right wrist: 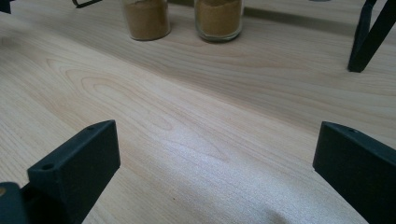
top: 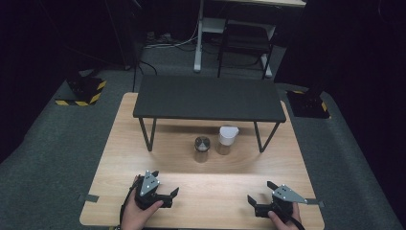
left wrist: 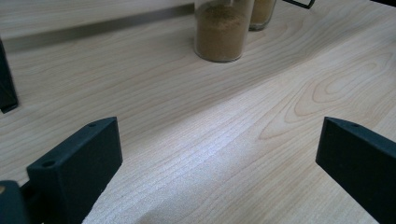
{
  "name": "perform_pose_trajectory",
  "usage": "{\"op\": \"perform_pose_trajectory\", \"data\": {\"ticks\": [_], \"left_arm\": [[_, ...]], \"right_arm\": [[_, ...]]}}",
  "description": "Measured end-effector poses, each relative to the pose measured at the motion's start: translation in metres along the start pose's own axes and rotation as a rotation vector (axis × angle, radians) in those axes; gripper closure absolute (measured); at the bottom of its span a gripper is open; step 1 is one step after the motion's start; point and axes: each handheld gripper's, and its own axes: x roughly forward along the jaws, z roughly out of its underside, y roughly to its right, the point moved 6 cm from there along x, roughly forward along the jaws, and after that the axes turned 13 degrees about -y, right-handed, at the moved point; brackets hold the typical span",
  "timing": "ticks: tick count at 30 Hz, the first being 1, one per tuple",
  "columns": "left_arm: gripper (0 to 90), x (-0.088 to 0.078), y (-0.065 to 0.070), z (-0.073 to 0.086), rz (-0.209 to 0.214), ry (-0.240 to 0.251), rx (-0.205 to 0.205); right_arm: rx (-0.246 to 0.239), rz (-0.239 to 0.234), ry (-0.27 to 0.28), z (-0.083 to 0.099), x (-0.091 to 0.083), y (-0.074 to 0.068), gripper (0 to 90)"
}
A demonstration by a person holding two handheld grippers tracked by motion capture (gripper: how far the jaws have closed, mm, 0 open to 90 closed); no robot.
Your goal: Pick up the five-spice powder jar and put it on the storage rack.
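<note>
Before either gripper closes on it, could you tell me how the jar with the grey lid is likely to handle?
The jar with the grey lid looks like clear glass, so probably rigid, smooth and breakable. Brown powder fills much of it, so likely weighty. It stands tall on a narrow base beside the white-lidded jar, so a high push may tip it.

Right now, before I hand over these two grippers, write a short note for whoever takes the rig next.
Left gripper: jaws wide open, nothing between them, low over the near left part of the wooden table.
Right gripper: also open with nothing held, near right part of the table.
Things: two glass jars of brown powder stand upright mid-table, just in front of the black shelf. The grey-lidded jar is on the left, the white-lidded jar beside it on the right; whether they touch is unclear.
Done: nothing visibly handled; both jars are capped.
Left: all the handling of the jars, probably starting with a reach forward.
</note>
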Motion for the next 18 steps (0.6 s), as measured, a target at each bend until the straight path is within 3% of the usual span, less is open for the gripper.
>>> {"op": "perform_pose_trajectory", "data": {"ticks": [7, 18], "left_arm": [[0.7, 0.001, 0.002, -0.001, 0.007, 0.011, 0.016], [0.6, 0.006, 0.009, -0.014, 0.024, 0.038, 0.047]], "right_arm": [[-0.002, 0.002, 0.003, 0.000, 0.000, 0.000, 0.4], [-0.004, 0.004, 0.006, 0.001, 0.000, -0.001, 0.4]]}}
